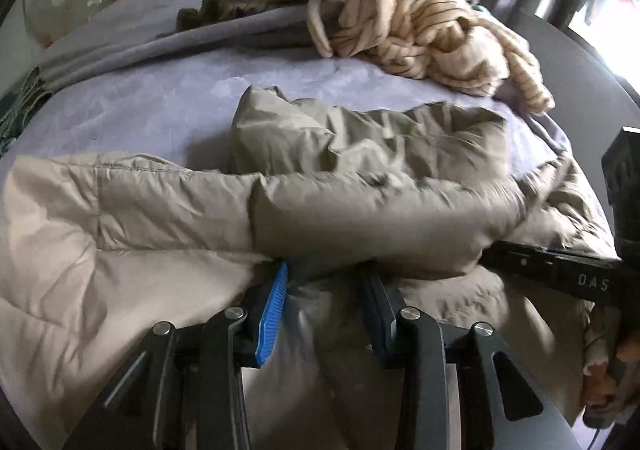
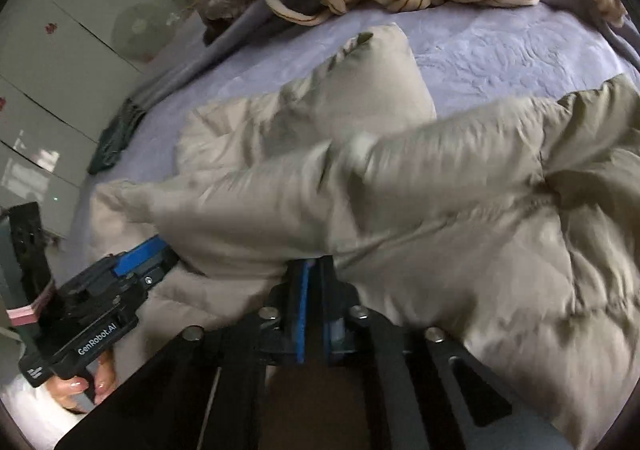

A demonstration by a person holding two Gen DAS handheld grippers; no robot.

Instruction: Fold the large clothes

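Folding puffer jacket (image 1: 360, 201) on bed (image 1: 160, 117)

Carrying sleeve across; left tool (image 1: 324, 290) seemingly gripping fabric, right tool (image 2: 314, 270) pinched together on hem; next, laying it flat, then releasing.

The right gripper (image 2: 314, 270), fingers closed, pinches the beige puffer jacket (image 2: 460, 230) on the lavender bed (image 2: 500, 45).

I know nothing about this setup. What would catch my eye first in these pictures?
A big puffy beige jacket sprawls across the lilac bedspread, filling the foreground. Two hand-held grippers bite its near edge: the left gripper and the right gripper, jaws shut. Behind, a cream striped blanket lies crumpled.
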